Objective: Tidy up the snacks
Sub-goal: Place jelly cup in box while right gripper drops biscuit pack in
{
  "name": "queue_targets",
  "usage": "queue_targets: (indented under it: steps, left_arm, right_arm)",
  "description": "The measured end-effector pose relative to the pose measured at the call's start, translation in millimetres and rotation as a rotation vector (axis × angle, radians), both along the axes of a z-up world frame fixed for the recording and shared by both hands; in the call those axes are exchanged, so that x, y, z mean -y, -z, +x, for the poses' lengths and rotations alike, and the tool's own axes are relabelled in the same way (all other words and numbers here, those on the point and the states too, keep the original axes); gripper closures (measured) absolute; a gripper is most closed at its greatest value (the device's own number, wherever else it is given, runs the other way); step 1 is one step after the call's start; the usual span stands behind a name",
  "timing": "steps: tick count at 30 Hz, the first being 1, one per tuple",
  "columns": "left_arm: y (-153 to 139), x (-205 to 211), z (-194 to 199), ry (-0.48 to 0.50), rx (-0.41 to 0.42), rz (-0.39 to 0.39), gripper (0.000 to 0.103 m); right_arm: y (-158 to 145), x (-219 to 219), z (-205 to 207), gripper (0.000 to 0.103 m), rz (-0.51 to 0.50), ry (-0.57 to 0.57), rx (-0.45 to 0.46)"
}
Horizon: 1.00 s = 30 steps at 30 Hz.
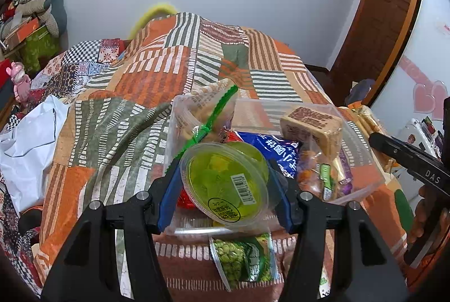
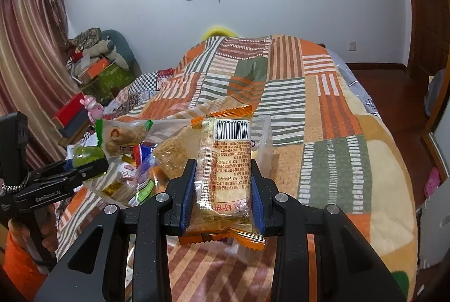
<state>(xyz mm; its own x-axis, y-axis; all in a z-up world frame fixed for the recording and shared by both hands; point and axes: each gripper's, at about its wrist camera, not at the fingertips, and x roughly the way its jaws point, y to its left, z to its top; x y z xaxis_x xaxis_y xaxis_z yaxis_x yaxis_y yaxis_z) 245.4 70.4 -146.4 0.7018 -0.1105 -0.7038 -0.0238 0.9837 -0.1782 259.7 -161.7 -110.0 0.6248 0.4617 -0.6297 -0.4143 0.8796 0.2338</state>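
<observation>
Your left gripper [image 1: 225, 183] clamps green jelly cup [image 1: 225, 183] sideways, barcode lid facing you, over near edge of clear bin [image 1: 362, 141]: likely poised to drop in. Your right gripper [image 2: 223, 189] pinches cracker packet [image 2: 225, 175] by long sides, above bin's right end. Pea packet [image 1: 242, 259] lies just outside bin, near side. Legible: "DAS", "GenRobot.AI" on tools; packet digits too small.
</observation>
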Motion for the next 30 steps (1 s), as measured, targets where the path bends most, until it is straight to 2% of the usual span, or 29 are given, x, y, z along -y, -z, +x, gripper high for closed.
queue_targets:
  steps: [5,15,18,24,30]
  left_arm:
    - [6.2,0.7,6.1,0.006,-0.014,-0.007,0.045]
    - [17.2,6.1,10.4,0.017,-0.051,0.005,0.045]
    - [13.0,8.4,7.0,0.006,-0.039,0.029,0.045]
    - [2.9,3.1,-4.2,0.003,-0.027,0.004,0.044]
    - [-12.8,2.0,-25.9,0.003,0.000,0.016,0.044]
  right_arm:
    - [8.1,-6.7,7.7,0.072,0.028,-0.015,-0.040]
    - [13.7,-13.9,7.2,0.069,-0.045,-0.016,-0.038]
    - [12.7,-13.8,5.6,0.065,-0.045,-0.021,-0.043]
    - [2.2,-14.4,-7.5,0.056,-0.075,-0.019,0.002]
    - [-10.7,-15.3,-24.7,0.049,-0.070,-0.041,0.027]
